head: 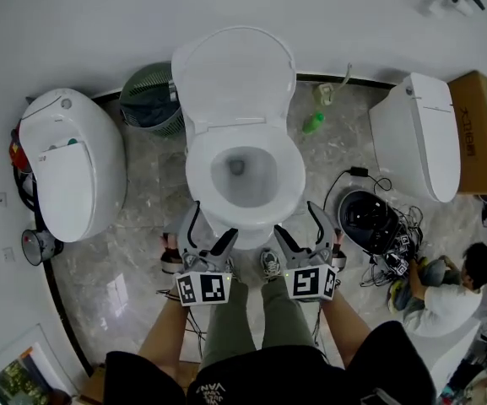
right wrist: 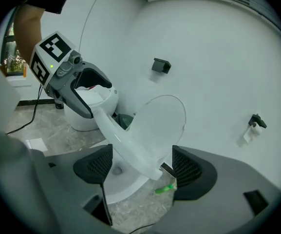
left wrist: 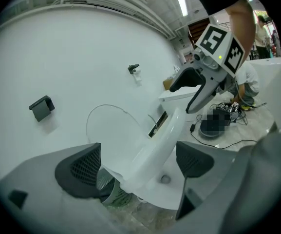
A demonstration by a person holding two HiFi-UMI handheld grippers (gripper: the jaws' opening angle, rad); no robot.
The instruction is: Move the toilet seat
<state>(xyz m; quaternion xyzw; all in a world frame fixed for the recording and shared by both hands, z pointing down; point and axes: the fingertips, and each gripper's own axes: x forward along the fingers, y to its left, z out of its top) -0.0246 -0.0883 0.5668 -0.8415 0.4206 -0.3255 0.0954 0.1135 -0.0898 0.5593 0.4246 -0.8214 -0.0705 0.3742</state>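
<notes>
The white toilet (head: 239, 171) stands in front of me with its lid (head: 235, 74) upright against the wall. Its seat (left wrist: 159, 140) is tilted up off the bowl, front end raised. In the head view my left gripper (head: 211, 233) and right gripper (head: 300, 230) sit at the seat's front rim (head: 243, 224), one on each side. Both stand open, and the raised seat (right wrist: 125, 140) runs between each pair of jaws. From the right gripper view, the left gripper (right wrist: 84, 94) has its lower finger under the seat's front end. The right gripper (left wrist: 196, 89) stands likewise.
Other white toilets stand at left (head: 66, 163) and right (head: 416, 133). A green basket (head: 150, 99) and a green bottle (head: 312, 123) flank the toilet's base. A black round device (head: 368, 218) with cables lies on the floor at right, beside a seated person (head: 446, 298).
</notes>
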